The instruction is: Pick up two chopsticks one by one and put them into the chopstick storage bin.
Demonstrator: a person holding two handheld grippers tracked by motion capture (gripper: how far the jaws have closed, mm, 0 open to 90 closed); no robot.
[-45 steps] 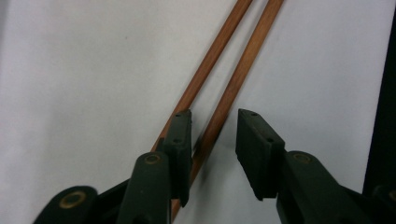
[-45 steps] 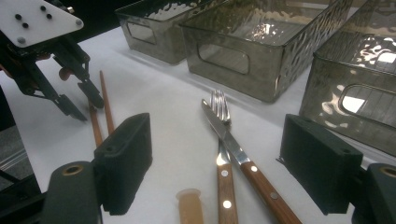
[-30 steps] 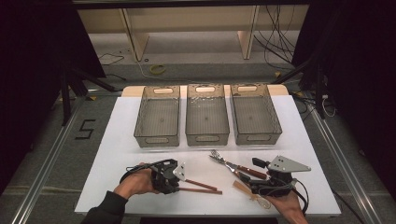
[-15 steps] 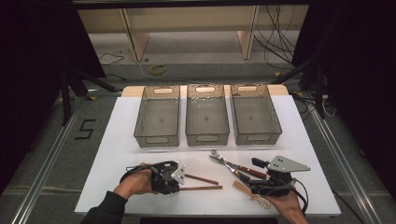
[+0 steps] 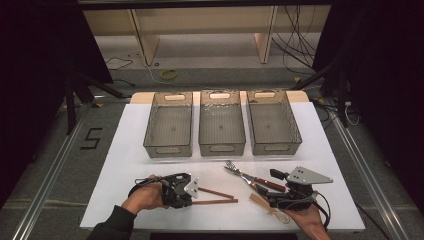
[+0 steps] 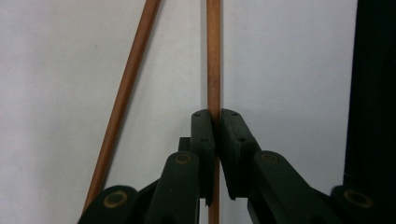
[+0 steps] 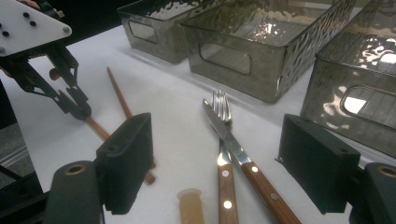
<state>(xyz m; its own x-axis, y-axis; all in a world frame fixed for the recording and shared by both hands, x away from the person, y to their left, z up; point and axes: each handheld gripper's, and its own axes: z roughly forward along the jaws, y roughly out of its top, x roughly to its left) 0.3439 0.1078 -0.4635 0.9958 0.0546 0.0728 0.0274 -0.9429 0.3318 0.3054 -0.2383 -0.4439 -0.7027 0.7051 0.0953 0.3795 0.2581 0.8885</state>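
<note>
Two brown chopsticks lie on the white table (image 5: 125, 160), meeting at their right ends. My left gripper (image 5: 192, 196) (image 6: 217, 126) is shut on the near chopstick (image 5: 217, 201) (image 6: 213, 70). The far chopstick (image 5: 215, 192) (image 6: 126, 93) lies loose beside it. My right gripper (image 5: 268, 184) (image 7: 222, 161) is open, its jaws standing either side of the wooden handles of a knife (image 5: 262, 182) (image 7: 233, 144) and a fork (image 5: 232, 168) (image 7: 223, 107), which cross each other. A pale tan utensil (image 5: 270, 207) (image 7: 190, 205) lies by it. The left gripper (image 7: 77, 109) also appears in the right gripper view.
Three clear grey bins (image 5: 169, 150) (image 5: 221, 148) (image 5: 274, 147) stand side by side at the back of the table, all empty. The table's front edge runs just under both hands. Dark floor and cables surround the table.
The near chopstick has swung from slanting to lying level across the high view, with the left gripper's jaws now on it. The right gripper has kept still.
</note>
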